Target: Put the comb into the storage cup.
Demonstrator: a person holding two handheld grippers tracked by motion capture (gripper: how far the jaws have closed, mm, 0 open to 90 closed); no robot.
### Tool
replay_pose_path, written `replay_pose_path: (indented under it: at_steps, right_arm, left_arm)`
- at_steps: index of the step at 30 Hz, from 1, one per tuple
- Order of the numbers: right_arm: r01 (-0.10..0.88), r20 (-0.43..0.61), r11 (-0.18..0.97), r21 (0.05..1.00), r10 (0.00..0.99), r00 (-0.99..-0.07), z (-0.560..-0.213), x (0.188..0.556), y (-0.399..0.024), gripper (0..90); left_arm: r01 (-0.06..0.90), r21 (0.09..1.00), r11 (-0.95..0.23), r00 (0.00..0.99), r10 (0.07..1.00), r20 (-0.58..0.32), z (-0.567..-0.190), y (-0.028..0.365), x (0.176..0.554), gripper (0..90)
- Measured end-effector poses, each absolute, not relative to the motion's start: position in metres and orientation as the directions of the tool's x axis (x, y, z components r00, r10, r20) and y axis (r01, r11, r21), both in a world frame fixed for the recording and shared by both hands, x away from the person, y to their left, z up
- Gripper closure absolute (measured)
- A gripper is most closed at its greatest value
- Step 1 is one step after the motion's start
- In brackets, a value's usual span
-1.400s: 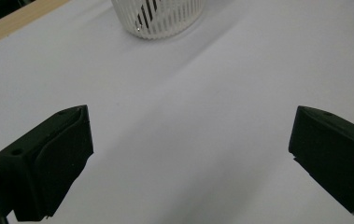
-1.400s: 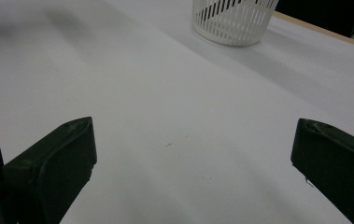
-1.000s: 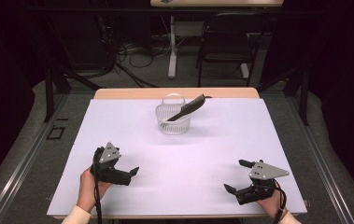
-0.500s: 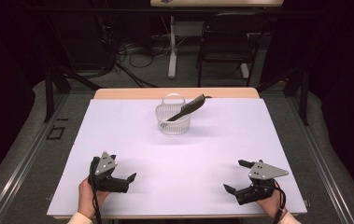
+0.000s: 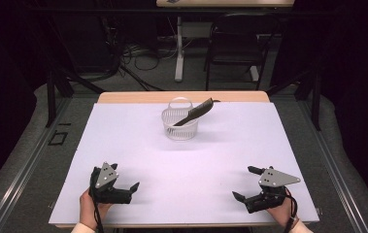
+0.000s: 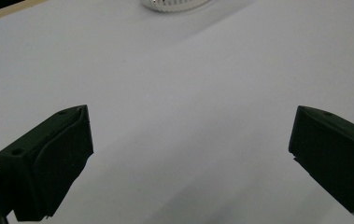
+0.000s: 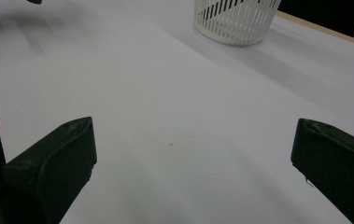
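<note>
Gaping wide with nothing between them, the jaws of the left gripper (image 5: 123, 188) sit low over the white table (image 5: 138, 145) at the lower left of the high view, held in a hand (image 5: 90, 209) coming in from the bottom edge. The right gripper (image 5: 247, 184) at the lower right is likewise spread and empty, its grey plate on top. Both are well apart from the basket (image 5: 180, 127), a white slotted one standing in the upper middle of the frame near the table's far edge. A dark comb (image 5: 194, 112) rests tilted in it, one end poking out over the rim toward the upper right. In the right gripper view the basket (image 7: 235, 18) appears at the top.
</note>
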State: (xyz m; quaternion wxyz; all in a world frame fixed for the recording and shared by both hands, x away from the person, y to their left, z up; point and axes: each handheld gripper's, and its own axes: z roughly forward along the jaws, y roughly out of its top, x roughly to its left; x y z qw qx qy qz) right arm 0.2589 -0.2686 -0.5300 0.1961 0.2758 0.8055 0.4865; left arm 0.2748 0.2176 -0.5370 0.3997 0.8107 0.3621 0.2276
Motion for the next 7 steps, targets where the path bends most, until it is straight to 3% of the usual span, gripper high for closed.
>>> replay_pose_path:
  at_steps: [7]
  right_arm:
    - [0.251, -0.048, 0.377, 0.892, 0.63, -0.775, -0.5298, 0.2588, -0.268, 0.0]
  left_arm:
    - [0.407, 0.806, -0.43, 0.649, 0.757, 0.077, -0.5369, 0.2159, 0.2748, 0.0]
